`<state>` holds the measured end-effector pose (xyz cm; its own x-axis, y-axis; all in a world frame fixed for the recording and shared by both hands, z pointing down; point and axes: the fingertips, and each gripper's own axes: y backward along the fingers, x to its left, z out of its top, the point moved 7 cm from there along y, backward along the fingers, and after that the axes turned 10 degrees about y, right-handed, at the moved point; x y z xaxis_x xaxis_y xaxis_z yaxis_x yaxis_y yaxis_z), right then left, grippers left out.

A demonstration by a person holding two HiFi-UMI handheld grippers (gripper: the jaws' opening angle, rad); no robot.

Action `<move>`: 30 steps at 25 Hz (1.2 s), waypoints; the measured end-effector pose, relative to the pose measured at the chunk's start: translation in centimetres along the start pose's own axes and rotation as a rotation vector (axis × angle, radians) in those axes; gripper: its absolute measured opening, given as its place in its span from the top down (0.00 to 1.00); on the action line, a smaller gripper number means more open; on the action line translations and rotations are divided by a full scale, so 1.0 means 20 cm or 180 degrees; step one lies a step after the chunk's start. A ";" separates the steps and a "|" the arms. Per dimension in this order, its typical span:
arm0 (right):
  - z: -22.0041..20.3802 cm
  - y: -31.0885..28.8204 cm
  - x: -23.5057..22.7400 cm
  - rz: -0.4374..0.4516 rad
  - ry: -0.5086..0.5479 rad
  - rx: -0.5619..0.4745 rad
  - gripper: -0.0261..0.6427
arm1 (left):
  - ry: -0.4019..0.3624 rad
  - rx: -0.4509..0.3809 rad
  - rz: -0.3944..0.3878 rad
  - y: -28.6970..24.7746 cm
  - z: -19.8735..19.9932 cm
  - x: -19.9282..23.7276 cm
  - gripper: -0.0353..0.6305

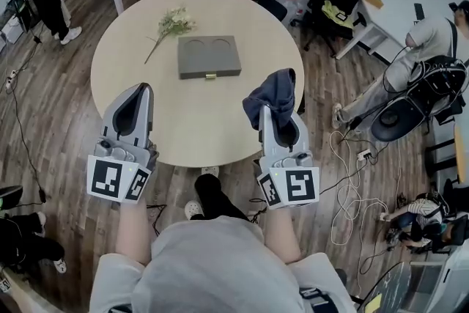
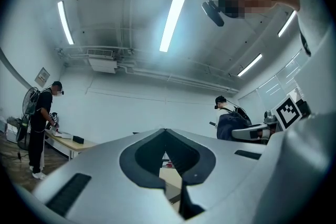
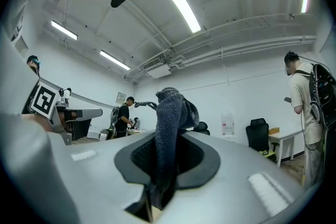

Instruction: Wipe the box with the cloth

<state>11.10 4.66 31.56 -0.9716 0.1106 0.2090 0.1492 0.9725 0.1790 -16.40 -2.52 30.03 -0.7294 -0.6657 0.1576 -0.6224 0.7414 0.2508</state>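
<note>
Since the dark cloth (image 1: 272, 95) is already pinched in the right gripper (image 1: 280, 116) — its fingers closed on a fold, the rest bunched loosely above the tips — the pick-up looks done and the wiping itself not yet begun. The box (image 1: 209, 56), grey and flat with two round recesses in its lid and a small gold latch on its near edge, lies closed near the middle of the round surface (image 1: 132, 55), with a sprig of flowers (image 1: 172, 24) just beside its far left corner. The cloth is well apart from the box, held up over the near right edge of the surface, and the right gripper view looks out at ceiling and far wall, so the gripper is tipped upward. The left gripper (image 1: 142, 93) hangs over the near left edge, its fingers drawn together with nothing between them. As I judge it, the next move calls for carrying the right gripper forward and to the left, then tipping it down so the loose bunch — not the finger tips — meets the lid. The empty left gripper could steady the box, which may slide under the stroke.
</note>
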 end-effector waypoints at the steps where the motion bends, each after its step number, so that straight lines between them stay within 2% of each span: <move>1: -0.01 -0.04 -0.01 0.0017 -0.0002 -0.0007 0.87 | 0.0000 -0.0005 0.0019 -0.02 0.00 0.02 0.94; 21: -0.13 -0.81 -0.25 0.0355 -0.0035 -0.0086 0.87 | -0.0091 -0.0087 0.0202 -0.65 -0.03 0.35 0.94; 30: -0.25 -1.13 -0.33 0.0584 -0.0174 0.0068 0.87 | -0.0077 0.0014 0.0310 -0.82 -0.10 0.44 0.94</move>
<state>15.14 -19.06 30.83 -0.9371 0.2969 0.1836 0.3215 0.9390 0.1222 -11.99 -20.78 29.29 -0.7931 -0.5883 0.1577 -0.5495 0.8028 0.2313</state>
